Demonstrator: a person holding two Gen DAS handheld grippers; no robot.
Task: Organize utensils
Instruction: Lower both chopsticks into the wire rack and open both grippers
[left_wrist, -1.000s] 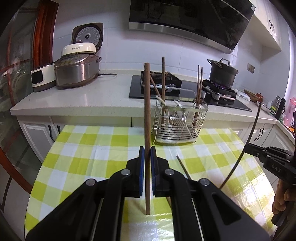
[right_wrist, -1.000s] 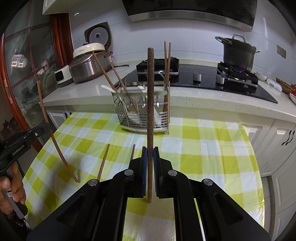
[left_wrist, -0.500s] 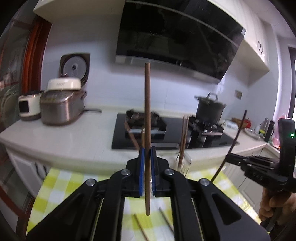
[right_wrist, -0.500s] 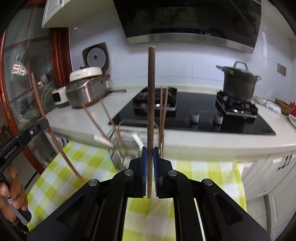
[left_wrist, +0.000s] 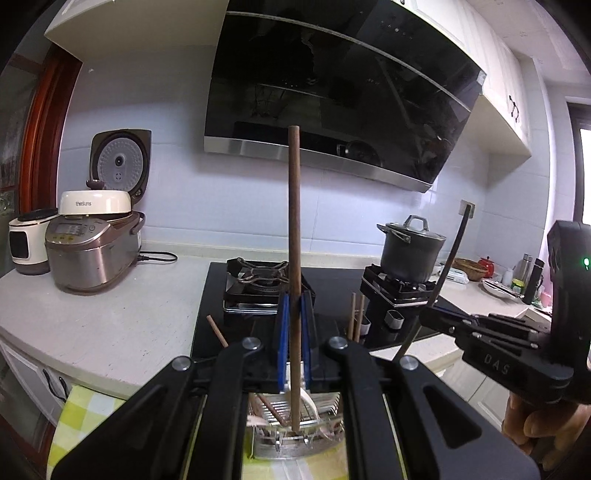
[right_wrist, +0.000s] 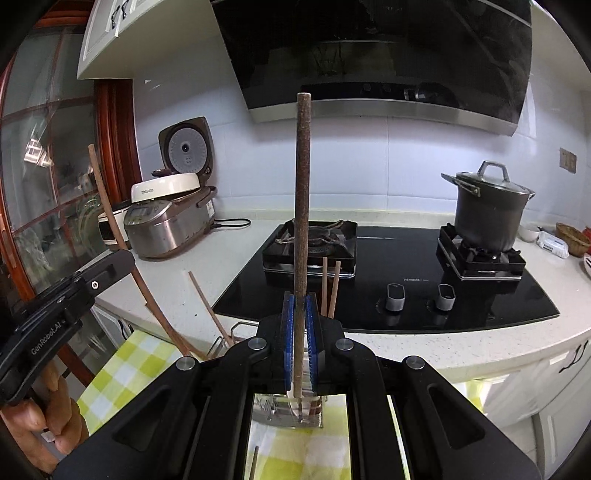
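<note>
Left gripper (left_wrist: 294, 332): clamped on a brown chopstick (left_wrist: 293, 236), upright.
Right gripper (right_wrist: 300, 332): clamped on a speckled chopstick (right_wrist: 303, 199), upright.
Wire holder (left_wrist: 295, 435): directly below both grippers, near the table's far edge; lower tips point into it.
Nearer: neither evidently; judged a straight lowering.
Counter (right_wrist: 461, 343): beyond.

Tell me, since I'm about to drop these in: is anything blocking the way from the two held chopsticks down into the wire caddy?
Nothing visible blocks it. The left tongs hold a chopstick upright over the wire caddy; the right tongs hold theirs likewise. Only chopsticks already standing in the caddy crowd the opening.
</note>
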